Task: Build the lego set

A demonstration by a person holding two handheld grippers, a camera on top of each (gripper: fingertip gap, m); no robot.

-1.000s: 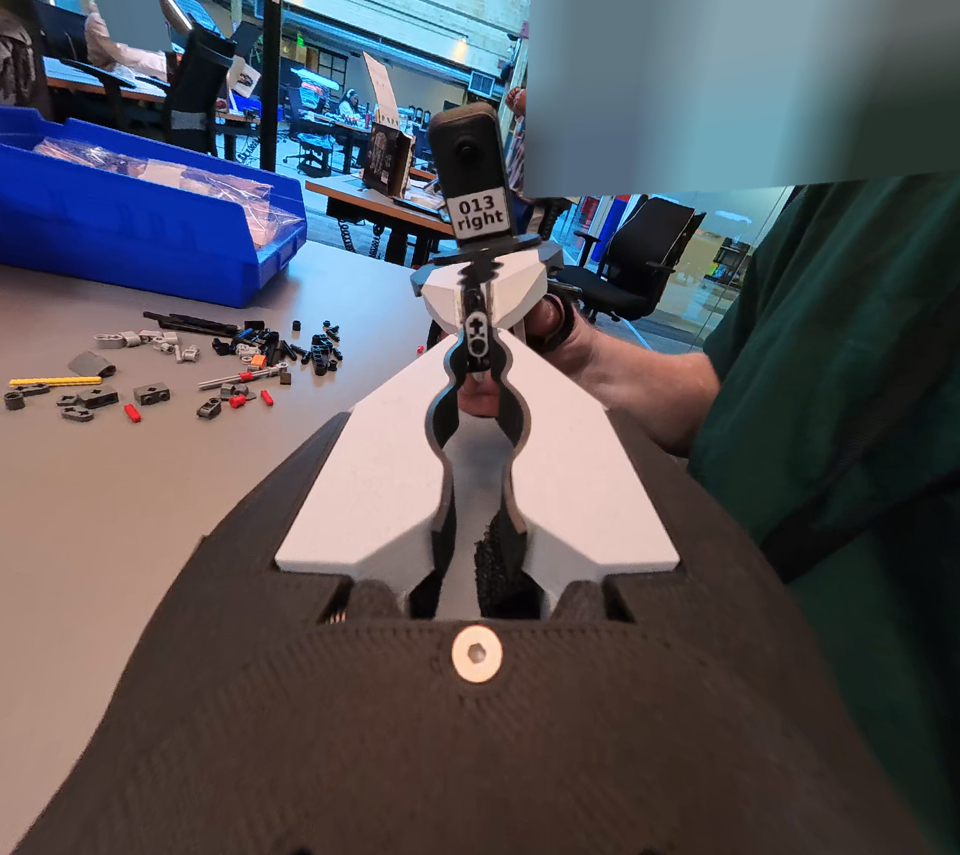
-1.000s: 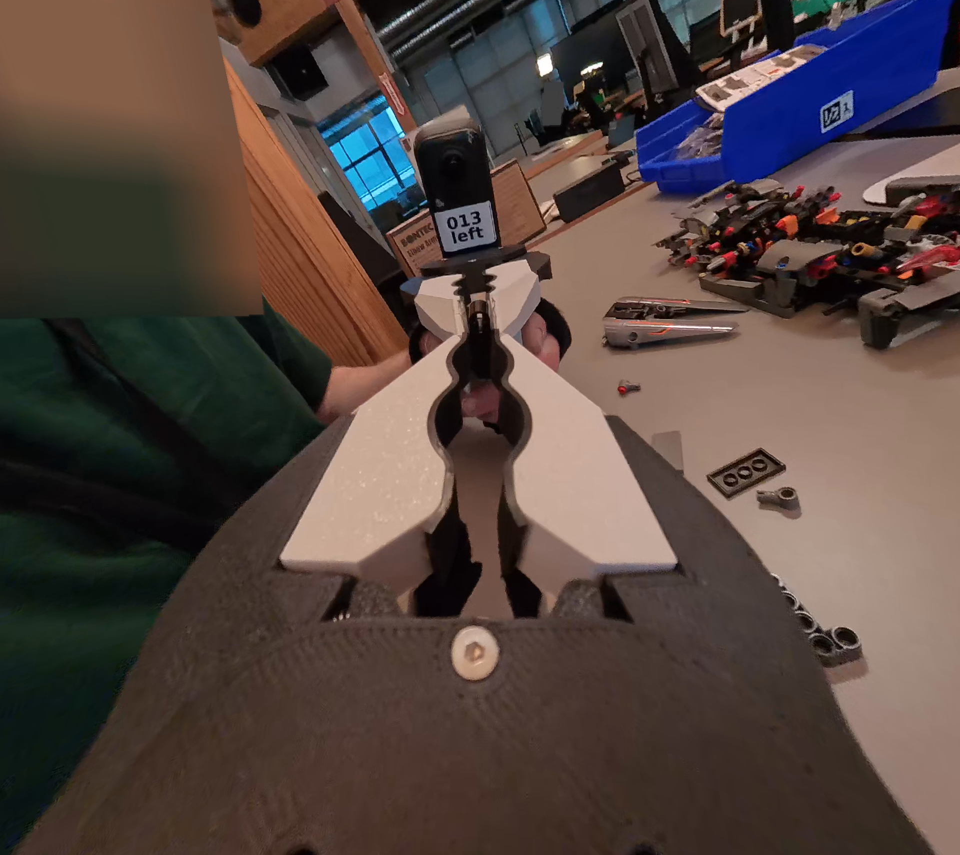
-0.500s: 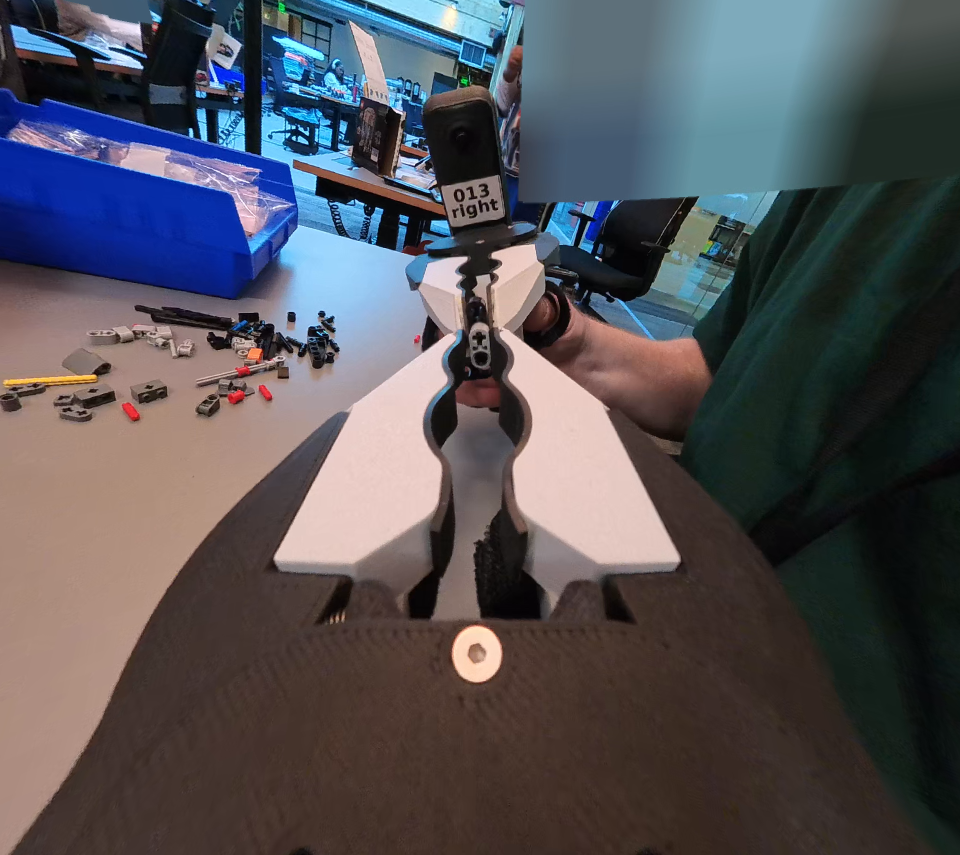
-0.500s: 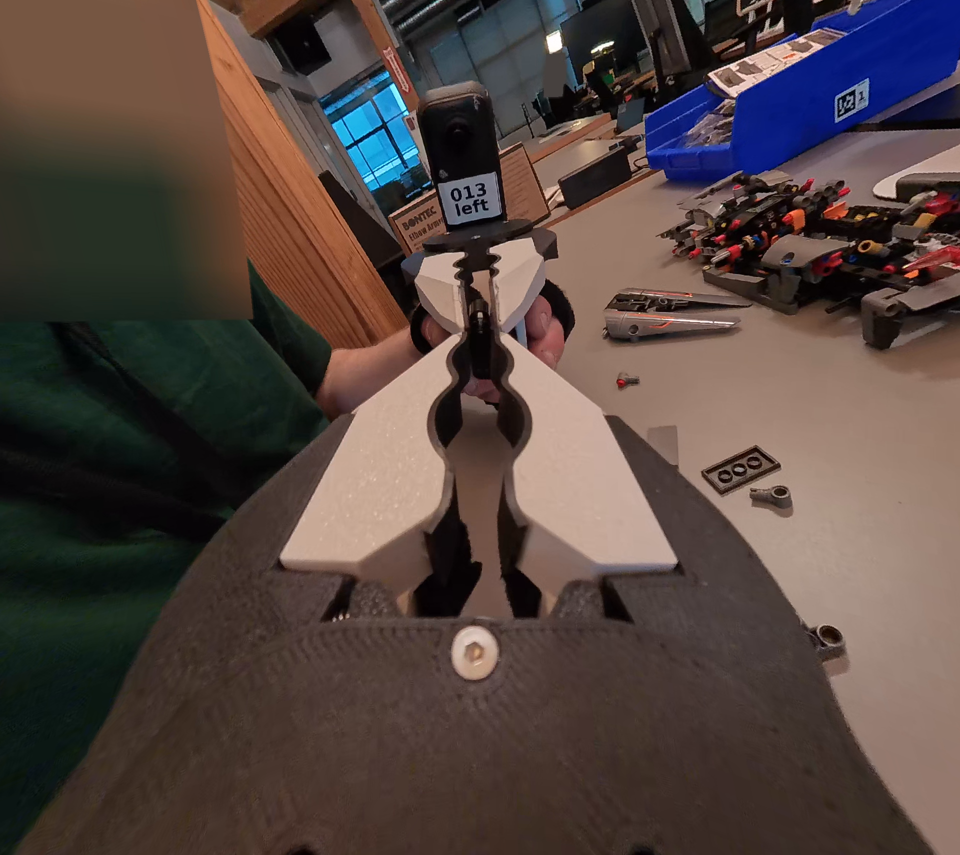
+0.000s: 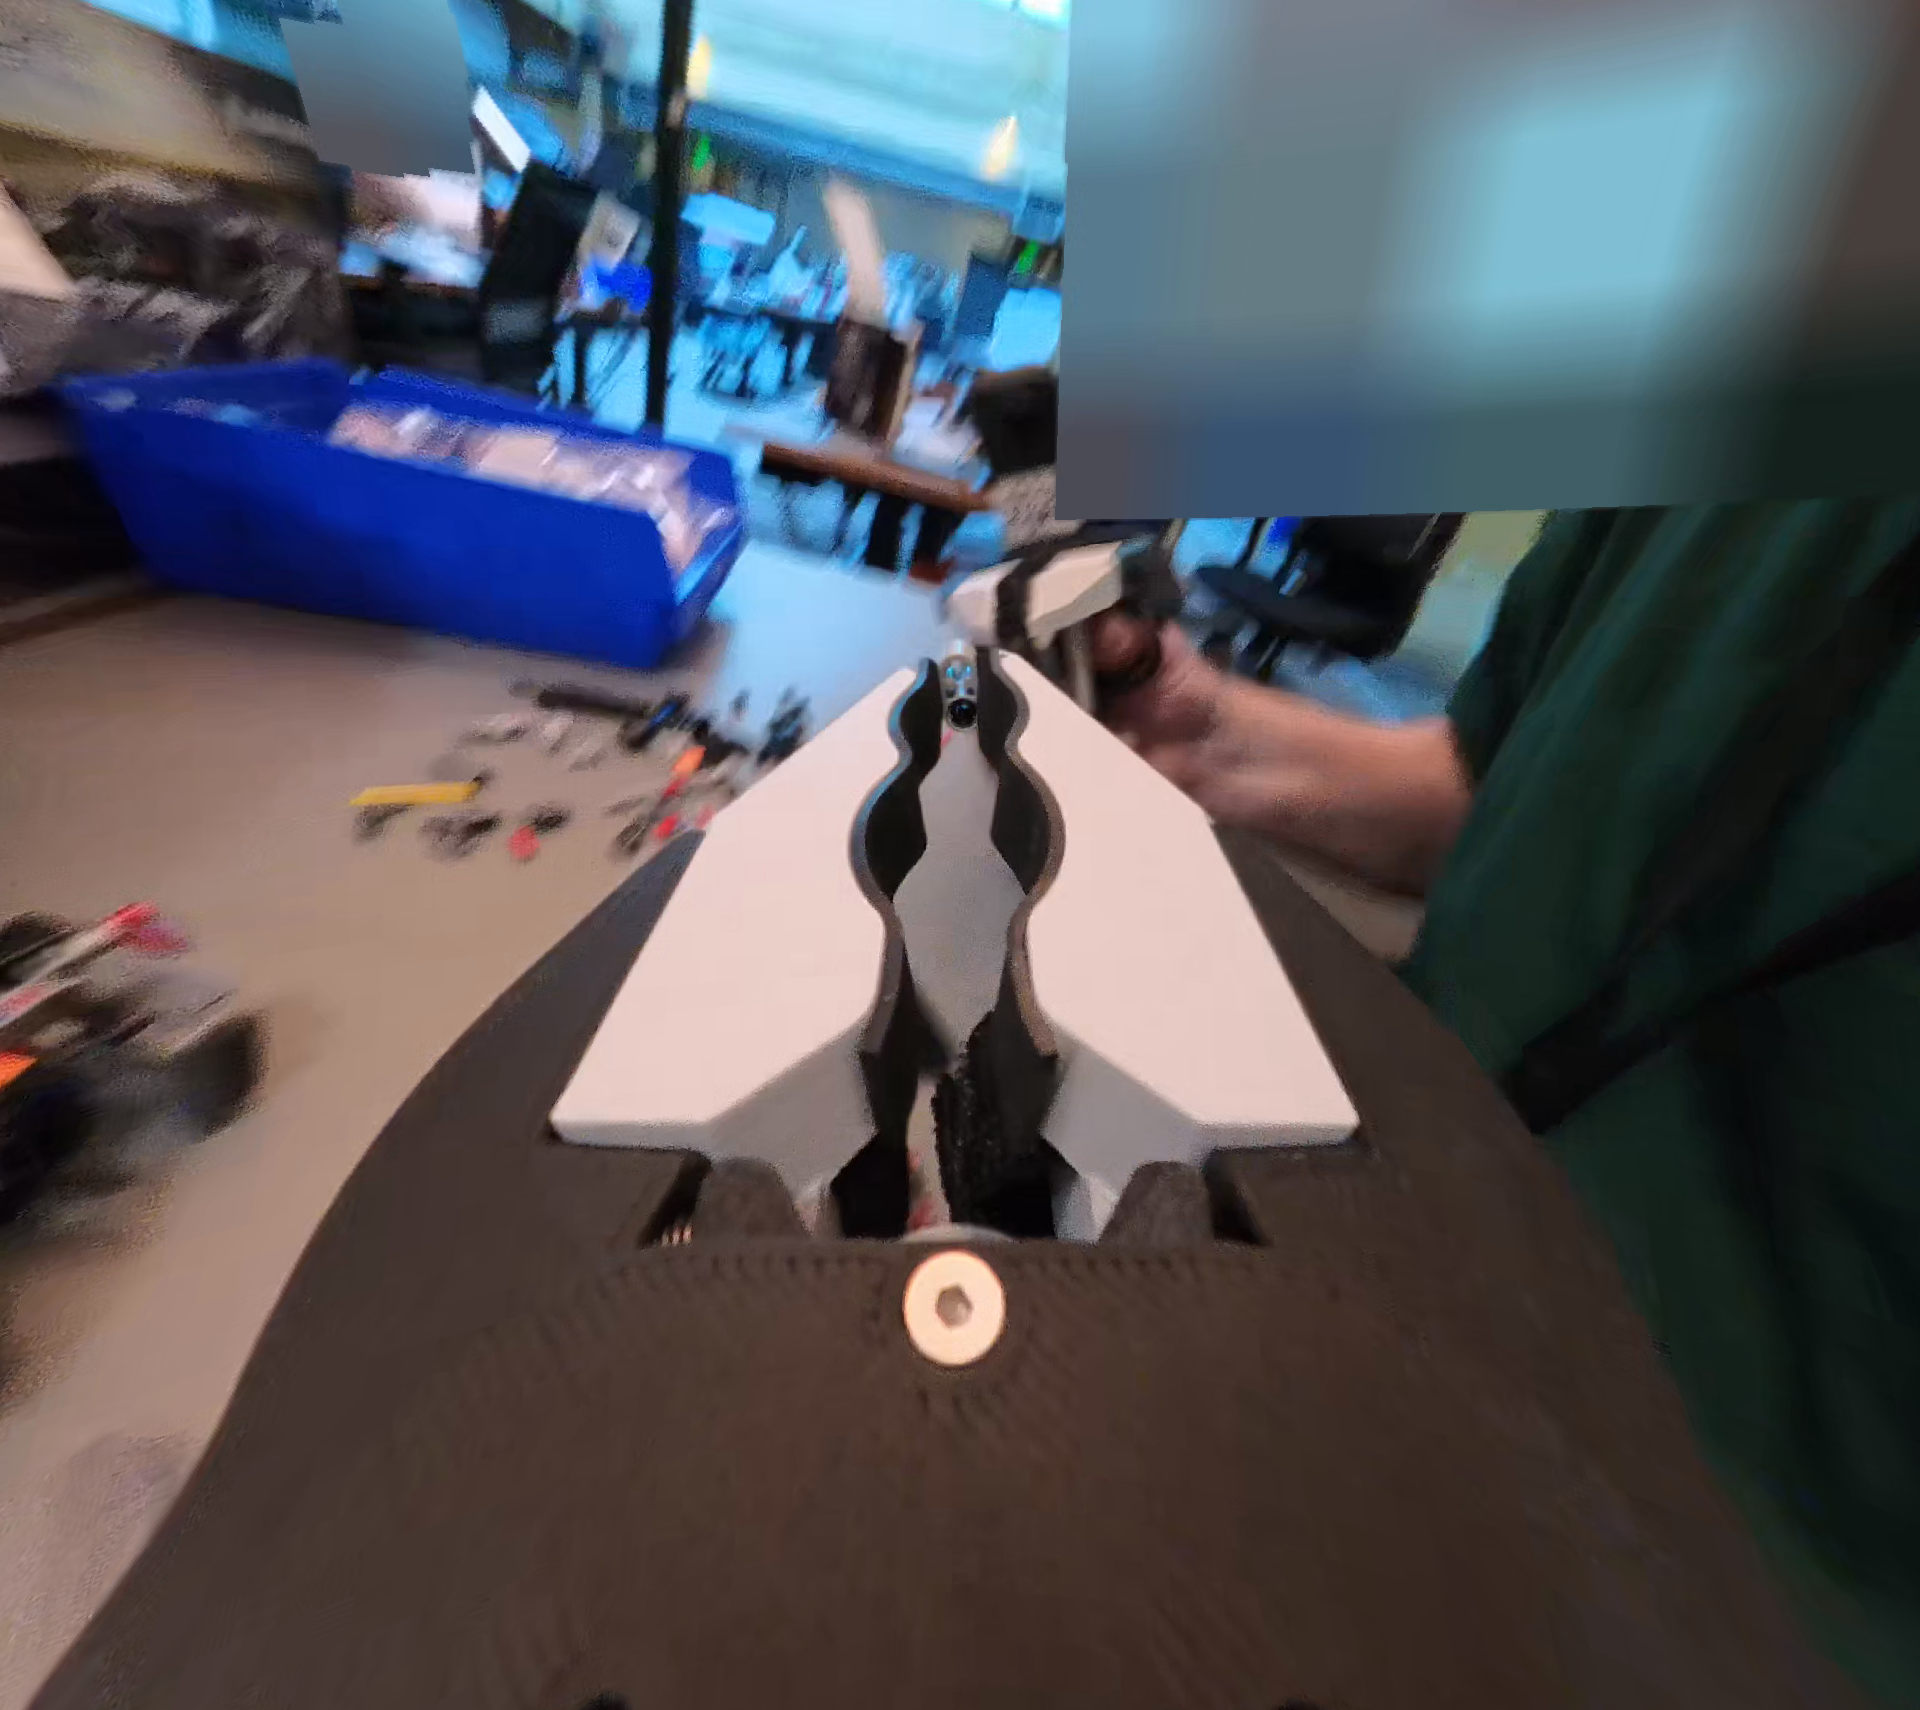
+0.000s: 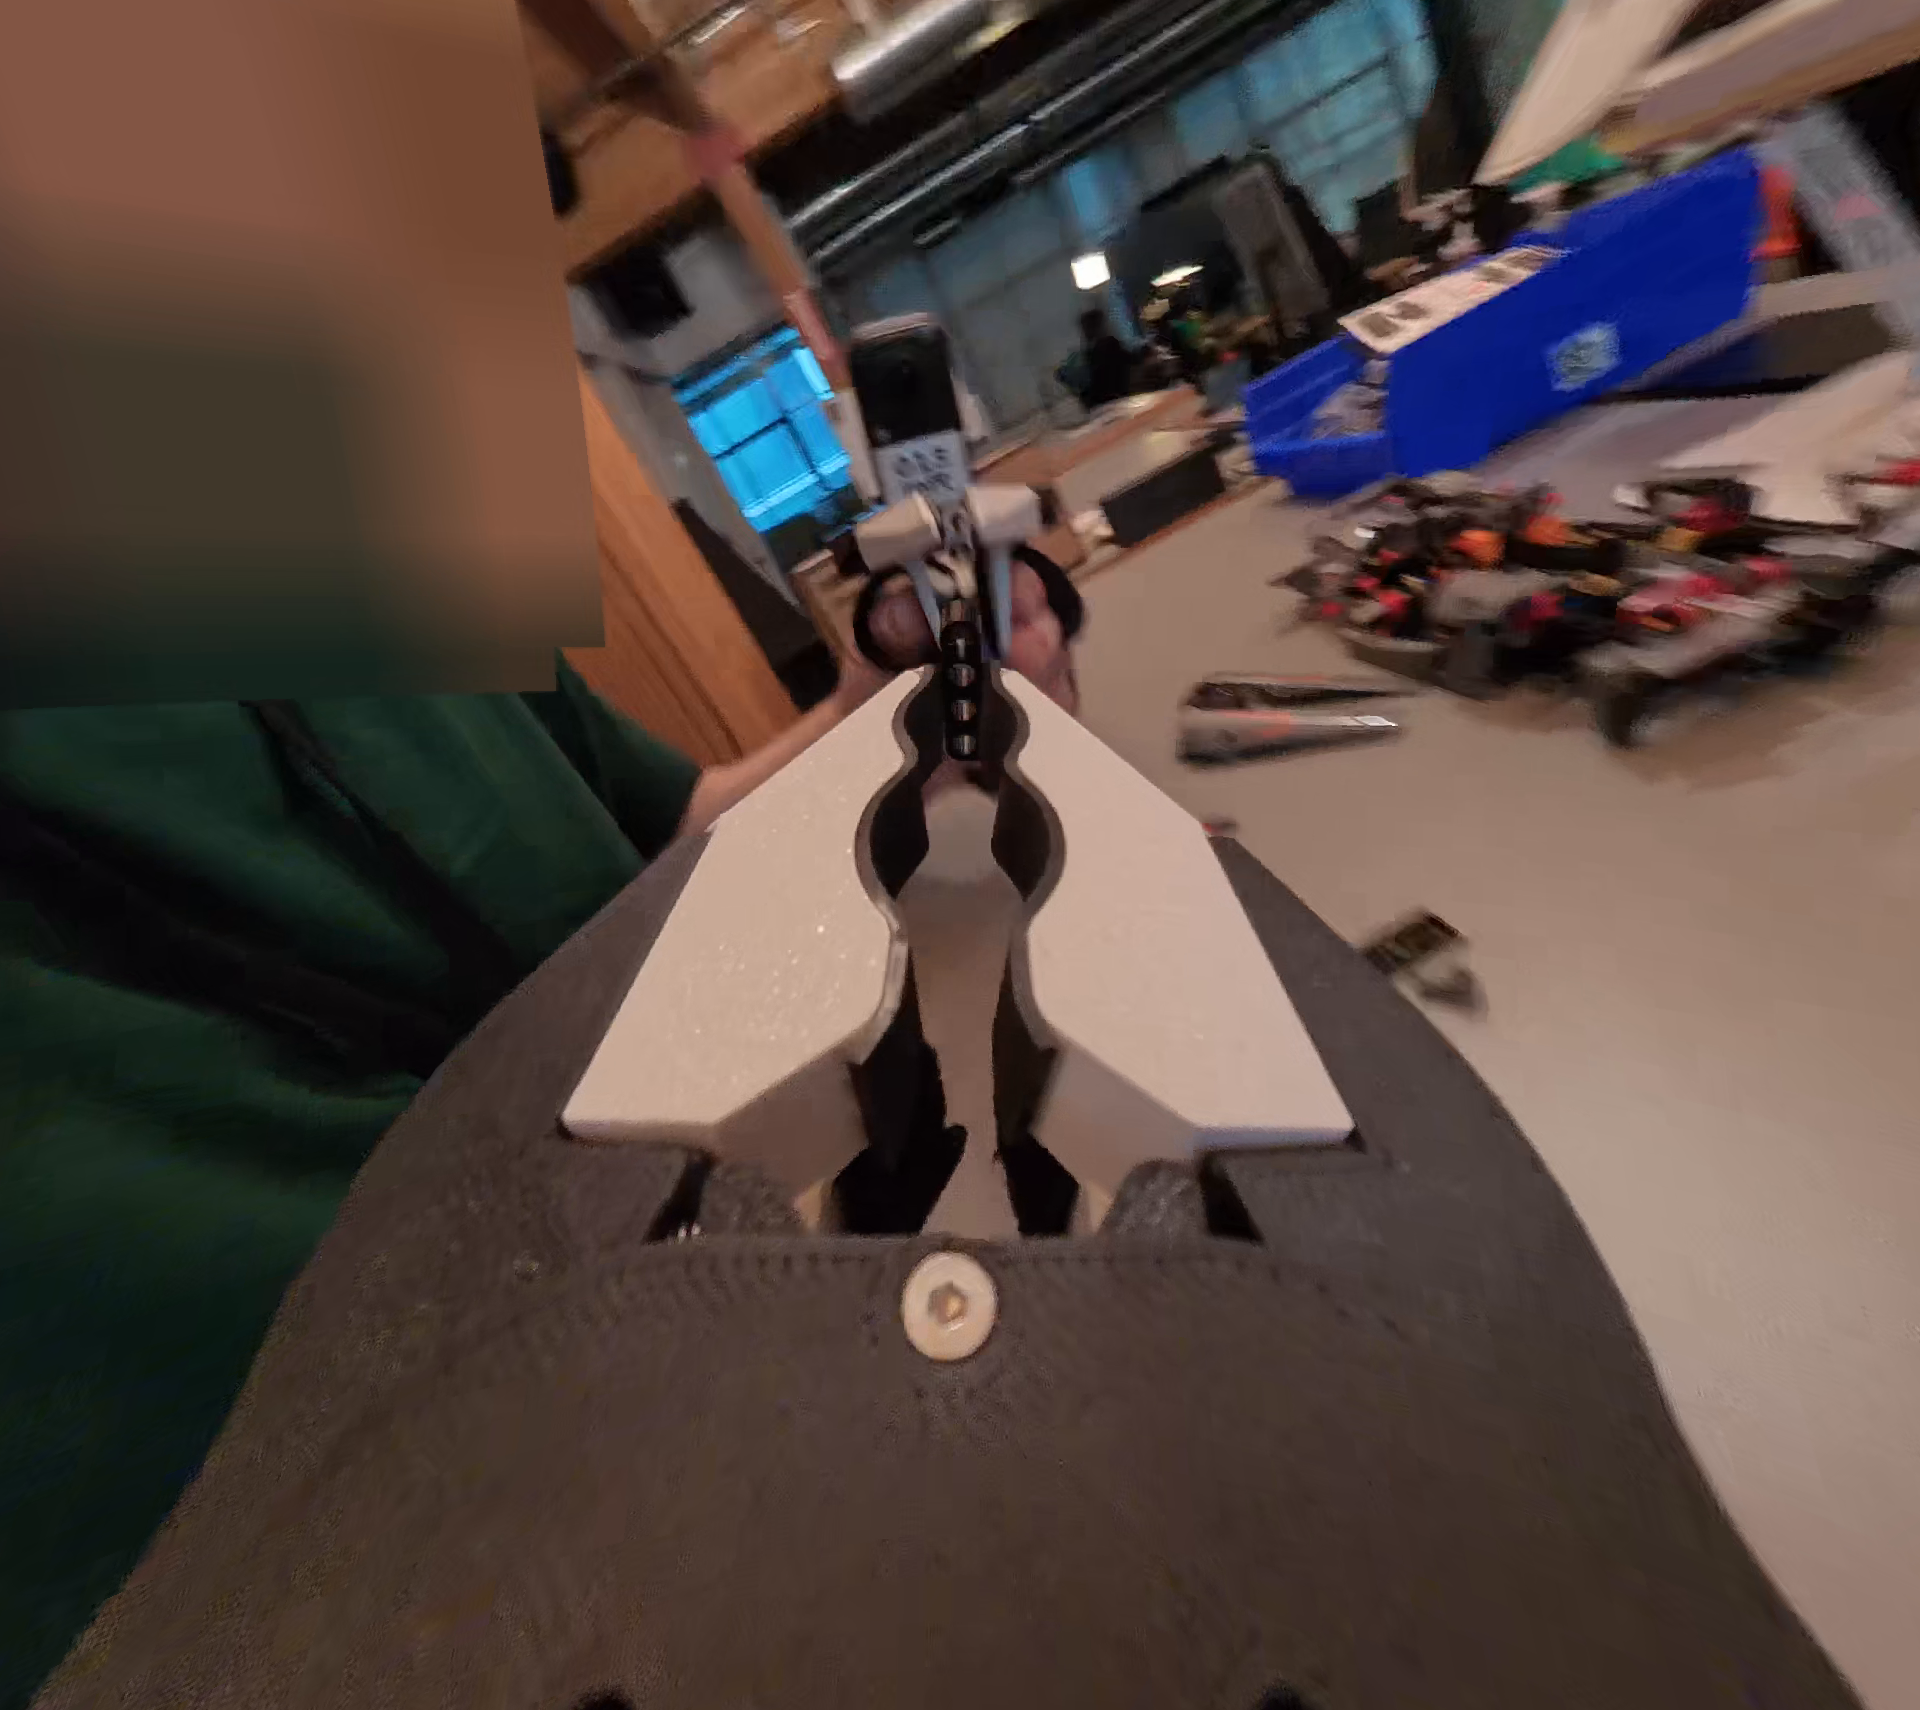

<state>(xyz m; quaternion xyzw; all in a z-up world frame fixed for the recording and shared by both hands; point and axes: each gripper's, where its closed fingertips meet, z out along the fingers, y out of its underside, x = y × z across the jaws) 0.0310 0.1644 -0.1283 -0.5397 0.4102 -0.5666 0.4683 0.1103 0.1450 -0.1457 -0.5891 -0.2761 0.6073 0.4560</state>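
In the left wrist view my left gripper is shut on a small grey connector piece at its tips. My right gripper shows beyond it, up and to the right, held by a hand. In the right wrist view my right gripper is shut on a thin black beam with several holes that stands upright between its tips. The left gripper faces it a little farther off. Both views are motion-blurred.
Loose small pieces lie on the grey table before a blue bin. The partly built model sits right, with a silver panel and a dark plate nearer. A person in green sits close. One gripper's finger ends stand about 9 cm off the other's.
The two grippers, tip to tip before, have drawn apart. The left view has swung left, bringing the model into its left edge. The black beam now shows in the right gripper's tips.
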